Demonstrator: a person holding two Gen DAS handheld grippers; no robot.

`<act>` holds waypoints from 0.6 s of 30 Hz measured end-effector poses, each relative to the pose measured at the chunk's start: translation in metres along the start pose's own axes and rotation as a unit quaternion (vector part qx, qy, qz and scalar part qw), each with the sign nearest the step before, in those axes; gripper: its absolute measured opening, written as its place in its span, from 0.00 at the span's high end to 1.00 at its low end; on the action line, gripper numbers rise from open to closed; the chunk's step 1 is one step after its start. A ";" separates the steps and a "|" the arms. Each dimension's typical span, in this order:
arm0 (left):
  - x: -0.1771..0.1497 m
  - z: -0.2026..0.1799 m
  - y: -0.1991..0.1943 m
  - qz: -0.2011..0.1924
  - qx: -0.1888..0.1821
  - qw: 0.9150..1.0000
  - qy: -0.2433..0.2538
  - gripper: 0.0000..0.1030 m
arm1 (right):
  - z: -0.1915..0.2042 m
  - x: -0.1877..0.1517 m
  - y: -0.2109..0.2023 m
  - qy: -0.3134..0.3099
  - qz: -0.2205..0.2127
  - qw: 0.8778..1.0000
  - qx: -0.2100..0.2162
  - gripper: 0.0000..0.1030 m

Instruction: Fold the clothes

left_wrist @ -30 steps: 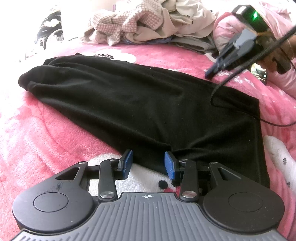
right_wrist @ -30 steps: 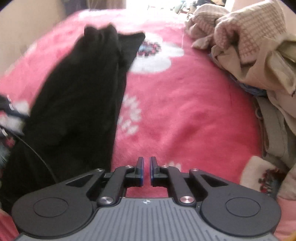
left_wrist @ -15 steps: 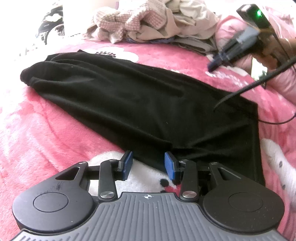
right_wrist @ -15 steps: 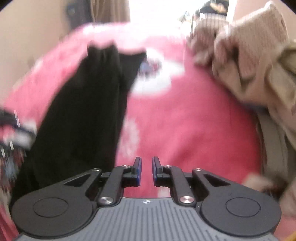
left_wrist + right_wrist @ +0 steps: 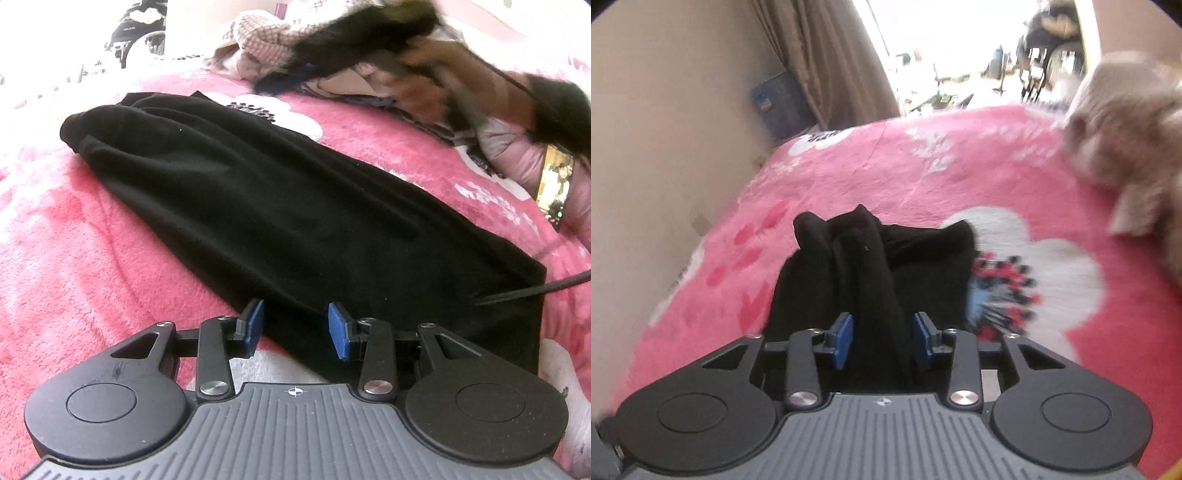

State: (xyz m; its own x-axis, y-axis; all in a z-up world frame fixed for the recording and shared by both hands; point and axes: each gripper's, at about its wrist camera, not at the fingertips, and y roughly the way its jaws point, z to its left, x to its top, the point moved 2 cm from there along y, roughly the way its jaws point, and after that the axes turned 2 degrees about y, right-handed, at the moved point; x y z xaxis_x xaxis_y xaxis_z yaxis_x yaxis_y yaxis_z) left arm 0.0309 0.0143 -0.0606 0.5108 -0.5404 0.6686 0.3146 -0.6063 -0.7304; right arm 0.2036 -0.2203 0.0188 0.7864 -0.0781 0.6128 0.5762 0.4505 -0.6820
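One black garment [image 5: 295, 206] lies lengthwise on the pink blanket [image 5: 74, 266] of the bed, already narrowed into a long strip, its bunched end [image 5: 864, 236] rucked into ridges at the far side. The left tool [image 5: 295, 326] stands over the near edge with its pads apart, fabric beneath the gap but not pinched. The right tool [image 5: 882, 332] is at the bunched end, jaws opening, a ridge of cloth between them and not clamped. Risks, as judged: closing on a single ridge would lift one layer only and skew the fold; the plush blanket may drag the cloth; a black cable [image 5: 535, 291] lying across the garment's corner could snag. Count: one garment in work, two tools, one heap of unfolded clothes [image 5: 266, 40], number of items not determinable.
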 end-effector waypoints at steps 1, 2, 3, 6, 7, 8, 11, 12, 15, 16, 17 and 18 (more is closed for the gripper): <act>0.000 0.000 0.000 0.001 -0.001 1.000 -0.001 0.63 | -0.002 0.006 0.012 0.009 0.012 1.000 0.011 0.60; -0.001 0.001 0.000 0.001 -0.002 1.000 -0.003 0.63 | 0.000 0.009 0.023 0.008 0.024 1.000 0.019 0.64; -0.001 0.002 0.000 0.001 -0.003 1.000 -0.005 0.63 | 0.003 0.011 0.031 0.001 0.031 0.999 0.018 0.68; -0.003 0.004 0.000 -0.001 -0.005 1.000 -0.012 0.63 | 0.027 0.010 0.039 -0.043 0.017 0.999 0.025 0.92; -0.003 0.004 0.000 -0.002 -0.005 1.000 -0.014 0.63 | 0.041 0.006 0.037 -0.074 0.008 0.997 0.030 0.92; -0.002 0.004 0.000 -0.002 -0.004 1.000 -0.014 0.63 | 0.059 0.000 0.035 -0.116 -0.002 0.993 0.033 0.92; -0.001 0.005 0.001 0.002 -0.006 1.000 -0.016 0.63 | 0.113 -0.033 0.040 -0.272 -0.017 0.962 0.010 0.91; -0.001 0.006 0.001 0.003 -0.007 1.000 -0.015 0.63 | 0.126 -0.045 0.042 -0.314 -0.019 0.949 -0.003 0.91; -0.001 0.007 0.003 0.003 -0.008 1.000 -0.017 0.63 | 0.148 -0.077 0.044 -0.410 -0.030 0.911 -0.034 0.83; -0.001 0.007 0.004 0.003 -0.009 1.000 -0.018 0.63 | 0.150 -0.082 0.042 -0.421 -0.035 0.905 -0.037 0.75; -0.002 0.007 0.004 0.001 -0.009 1.000 -0.019 0.63 | 0.149 -0.082 0.038 -0.420 -0.038 0.906 -0.033 0.69; -0.002 0.007 0.004 0.000 -0.009 1.000 -0.018 0.63 | 0.148 -0.081 0.034 -0.412 -0.040 0.910 -0.027 0.68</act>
State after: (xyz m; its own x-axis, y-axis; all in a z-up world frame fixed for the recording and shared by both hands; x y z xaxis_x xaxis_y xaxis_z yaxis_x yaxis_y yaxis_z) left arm 0.0368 0.0168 -0.0660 0.5390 -0.5199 0.6627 0.3002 -0.6166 -0.7278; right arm 0.1271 -0.0673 0.0052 0.3200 0.5942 0.7379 0.6517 0.4273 -0.6267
